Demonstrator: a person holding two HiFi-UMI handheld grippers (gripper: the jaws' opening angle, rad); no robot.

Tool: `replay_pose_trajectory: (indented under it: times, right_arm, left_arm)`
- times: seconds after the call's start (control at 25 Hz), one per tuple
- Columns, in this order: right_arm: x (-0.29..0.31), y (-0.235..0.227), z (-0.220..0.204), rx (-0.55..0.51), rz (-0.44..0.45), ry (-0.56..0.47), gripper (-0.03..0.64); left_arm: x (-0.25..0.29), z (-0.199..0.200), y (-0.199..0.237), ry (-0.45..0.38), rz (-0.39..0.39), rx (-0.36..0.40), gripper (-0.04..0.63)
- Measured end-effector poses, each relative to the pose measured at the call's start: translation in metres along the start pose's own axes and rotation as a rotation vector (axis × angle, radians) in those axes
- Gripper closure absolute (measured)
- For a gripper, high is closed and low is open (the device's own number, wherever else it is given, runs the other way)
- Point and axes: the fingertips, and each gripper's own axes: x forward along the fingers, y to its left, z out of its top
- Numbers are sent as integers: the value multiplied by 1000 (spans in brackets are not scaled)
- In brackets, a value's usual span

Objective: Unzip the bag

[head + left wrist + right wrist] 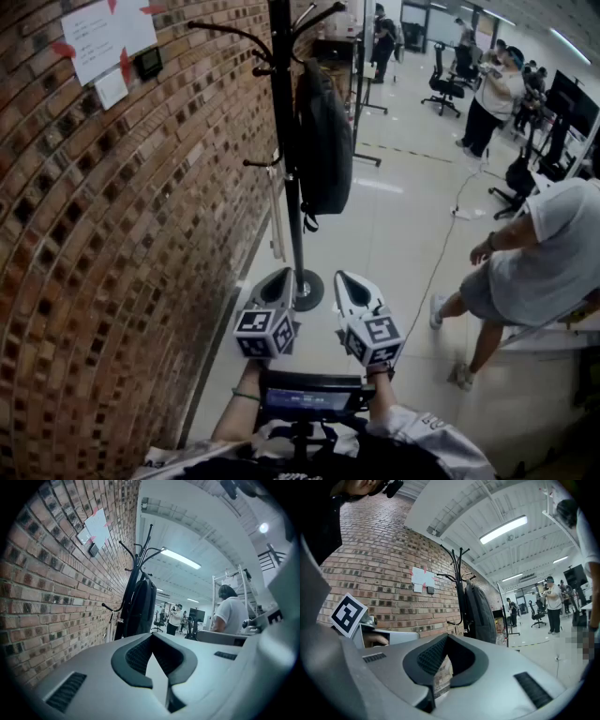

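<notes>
Bag: black backpack, the bag (pixel 325 141), hangs upright on the coat rack (pixel 296 239), close to the brick wall (pixel 94 244).
Zip: can't tell if it's done up; too dark and small in every view.
L gripper: you hold the L gripper (pixel 277 283) low in front of your body. Its jaws are together w/ nothing btwn them.
R gripper: the R gripper (pixel 349 284) is just beside the left one at about the same height. Jaws together, empty too.
Aim: both grippers point fwd toward the rack. In the head view its round foot shows on the floor btwn the two tips.
Gap to bag: both grippers are well apart from the bag, and neither touches it or the rack.
Gripper views: each shows the bag ahead and above the jaw tips, hanging against the pole.
Wall: white sheets (pixel 108 37) w/ red tape at the corners, plus a small dark box (pixel 147 63) just beside them, up high.
Floor: pale glossy floor (pixel 403 216) w/ a thin cable (pixel 436 262) running across it.
People: a person in a grey shirt (pixel 544 253) stands to your right. More ppl are further back, near office chairs.
</notes>
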Motion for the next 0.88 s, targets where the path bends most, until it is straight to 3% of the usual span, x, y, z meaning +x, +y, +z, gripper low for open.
replay_pose_trajectory:
  times: [0.44,0.88]
  right_arm:
    - [9,-27,5,-60,63,9,623]
    - [50,-42,39,-121,100,-25,621]
  left_arm:
    - [16,6,-7,-15,72,-17,588]
    - [40,19,6,-27,87,-15,588]
